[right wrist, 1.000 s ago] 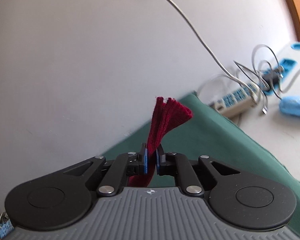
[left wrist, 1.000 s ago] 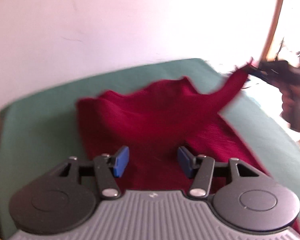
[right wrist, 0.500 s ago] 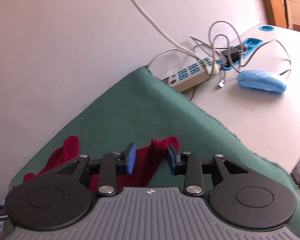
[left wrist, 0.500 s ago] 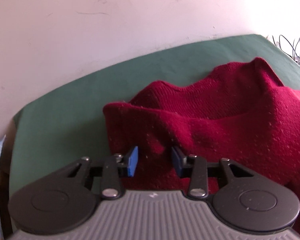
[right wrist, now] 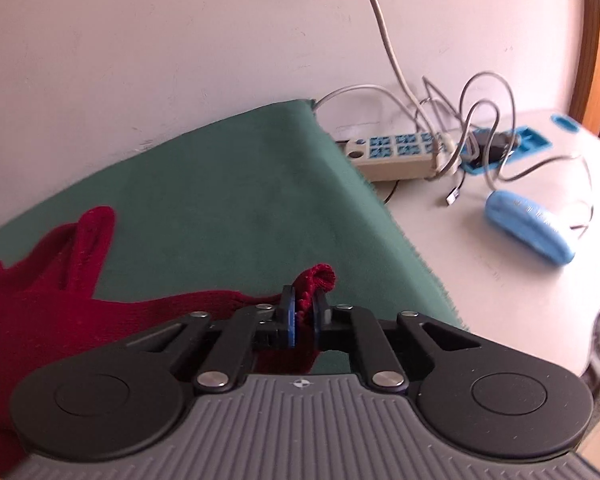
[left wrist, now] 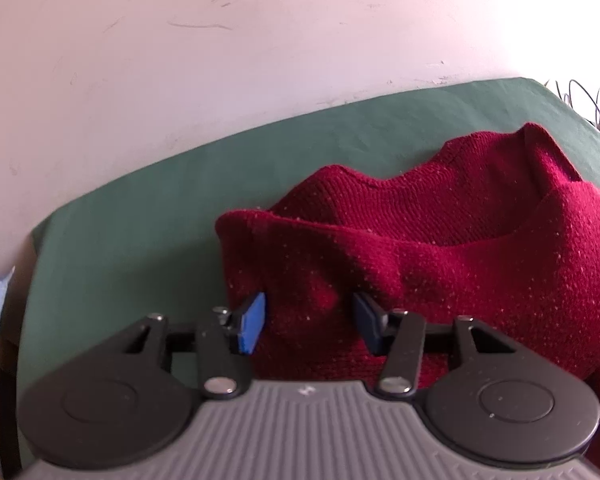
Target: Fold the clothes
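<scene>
Lowered from mid-air, the sleeve end is now pinched by the closing right gripper; the red sweater is cut off. The left gripper, opening, straddles a fold.

Both wrist views look steeply down, close over the green cloth, sharing the red sweater.
</scene>
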Motion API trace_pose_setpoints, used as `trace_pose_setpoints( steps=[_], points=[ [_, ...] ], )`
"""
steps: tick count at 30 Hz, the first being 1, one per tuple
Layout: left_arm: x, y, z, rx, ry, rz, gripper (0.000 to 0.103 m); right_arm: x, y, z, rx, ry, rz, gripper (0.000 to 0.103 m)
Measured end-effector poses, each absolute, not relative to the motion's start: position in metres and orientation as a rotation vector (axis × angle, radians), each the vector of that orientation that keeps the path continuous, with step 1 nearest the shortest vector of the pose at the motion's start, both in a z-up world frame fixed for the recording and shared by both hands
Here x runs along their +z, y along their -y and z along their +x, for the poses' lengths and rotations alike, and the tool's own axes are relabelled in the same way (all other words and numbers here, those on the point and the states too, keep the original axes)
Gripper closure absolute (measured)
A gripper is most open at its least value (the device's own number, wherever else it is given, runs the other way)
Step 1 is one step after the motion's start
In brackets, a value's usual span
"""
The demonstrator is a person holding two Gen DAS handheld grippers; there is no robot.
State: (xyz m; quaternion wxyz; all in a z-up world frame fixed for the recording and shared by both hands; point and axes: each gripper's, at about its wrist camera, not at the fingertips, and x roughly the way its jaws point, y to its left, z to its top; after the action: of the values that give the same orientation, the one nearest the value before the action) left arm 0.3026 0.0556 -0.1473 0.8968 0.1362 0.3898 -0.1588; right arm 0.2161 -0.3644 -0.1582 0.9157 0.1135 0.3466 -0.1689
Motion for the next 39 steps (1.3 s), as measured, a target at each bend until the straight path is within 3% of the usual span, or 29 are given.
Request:
trace_pose_setpoints(
  steps=[3,7,9,10,12,14,17,21,26,28,30,32,34,36,37,38,39],
  points=[
    [-0.15,-0.052,0.302,-0.305,-0.787,0.289,0.05,-0.149,0.364,0.211,-0.422,-0.613,0.173,0.098],
    [-0.151,-0.053,0.303,-0.27,-0.777,0.288,0.038,-0.172,0.364,0.216,-0.473,-0.643,0.133,0.098],
    [-0.148,-0.059,0.306,-0.274,-0.784,0.274,0.044,-0.182,0.365,0.22,-0.478,-0.658,0.112,0.096],
    [-0.146,-0.062,0.308,-0.269,-0.783,0.274,0.051,-0.184,0.366,0.222,-0.47,-0.668,0.119,0.092],
    [-0.142,-0.063,0.312,-0.259,-0.77,0.315,0.052,-0.179,0.369,0.218,-0.514,-0.655,0.107,0.071],
    [-0.143,-0.058,0.32,-0.252,-0.776,0.352,0.052,-0.167,0.367,0.208,-0.538,-0.573,0.109,0.065],
    [-0.147,-0.054,0.336,-0.206,-0.791,0.359,0.048,-0.15,0.359,0.196,-0.471,-0.488,0.154,0.079],
    [-0.151,-0.054,0.342,-0.162,-0.774,0.328,0.042,-0.144,0.317,0.215,-0.025,-0.633,0.35,0.078],
    [-0.152,-0.05,0.338,-0.131,-0.761,0.35,0.04,-0.162,0.224,0.27,0.226,-0.767,0.298,0.08],
    [-0.152,-0.051,0.339,-0.134,-0.768,0.336,0.04,-0.168,0.205,0.282,0.167,-0.769,0.187,0.09],
    [-0.152,-0.053,0.341,-0.14,-0.774,0.323,0.04,-0.17,0.213,0.287,0.06,-0.745,0.097,0.09],
    [-0.154,-0.055,0.34,-0.141,-0.769,0.312,0.039,-0.164,0.245,0.278,-0.045,-0.759,0.123,0.078],
    [-0.155,-0.057,0.34,-0.138,-0.764,0.303,0.035,-0.168,0.276,0.268,-0.096,-0.744,0.121,0.103],
    [-0.155,-0.059,0.34,-0.133,-0.767,0.292,0.033,-0.162,0.292,0.259,-0.196,-0.755,0.083,0.1],
    [-0.151,-0.061,0.339,-0.138,-0.768,0.28,0.041,-0.156,0.297,0.251,-0.224,-0.748,0.103,0.094],
    [-0.146,-0.062,0.338,-0.145,-0.77,0.267,0.057,-0.148,0.299,0.241,-0.21,-0.716,0.133,0.094],
    [-0.14,-0.062,0.333,-0.154,-0.755,0.263,0.064,-0.146,0.298,0.232,-0.191,-0.7,0.131,0.094]
  ],
)
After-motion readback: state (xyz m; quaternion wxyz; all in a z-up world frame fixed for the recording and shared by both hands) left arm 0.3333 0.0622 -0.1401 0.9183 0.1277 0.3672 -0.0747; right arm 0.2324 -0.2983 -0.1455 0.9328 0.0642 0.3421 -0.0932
